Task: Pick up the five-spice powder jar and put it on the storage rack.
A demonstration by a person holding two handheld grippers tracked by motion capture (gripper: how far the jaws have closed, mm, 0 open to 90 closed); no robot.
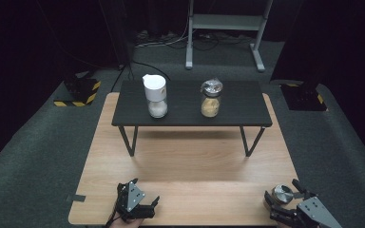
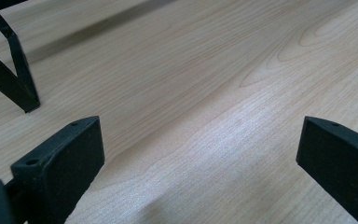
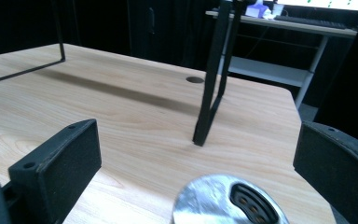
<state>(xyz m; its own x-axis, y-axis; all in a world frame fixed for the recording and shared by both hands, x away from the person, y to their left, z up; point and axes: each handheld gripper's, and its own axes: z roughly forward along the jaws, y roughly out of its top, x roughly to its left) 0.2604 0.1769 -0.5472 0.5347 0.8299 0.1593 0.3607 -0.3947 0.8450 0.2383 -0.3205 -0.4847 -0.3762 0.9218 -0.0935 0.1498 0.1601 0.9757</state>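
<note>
Resting at the near right corner of the wooden surface, the right gripper has its fingers spread wide around a silver shaker, whose perforated metal top sits low between them in the right gripper view. The fingers stand apart on both sides of it and do not press on it, so the shaker looks either not yet grasped or just set down; the pictures alone do not settle which. Its body is hidden below the cap, so what it holds cannot be told.

The left gripper lies at the near left edge of the surface, fingers apart with only bare wood between them; it holds nothing and seems idle.

Well apart from both grippers, on the small black riser table at the far side, stand two more containers. The left one, a jar with a white cap, is upright and holds a white granular filling in its lower part. The right one, a jar with a clear lid, is also upright and mostly filled with something tan or golden. Both appear untouched.

Judging from this layout, the work is at an early or a closing stage: only the silver shaker is within reach, and the two jars on the riser remain to be dealt with, if they are part of it.
</note>
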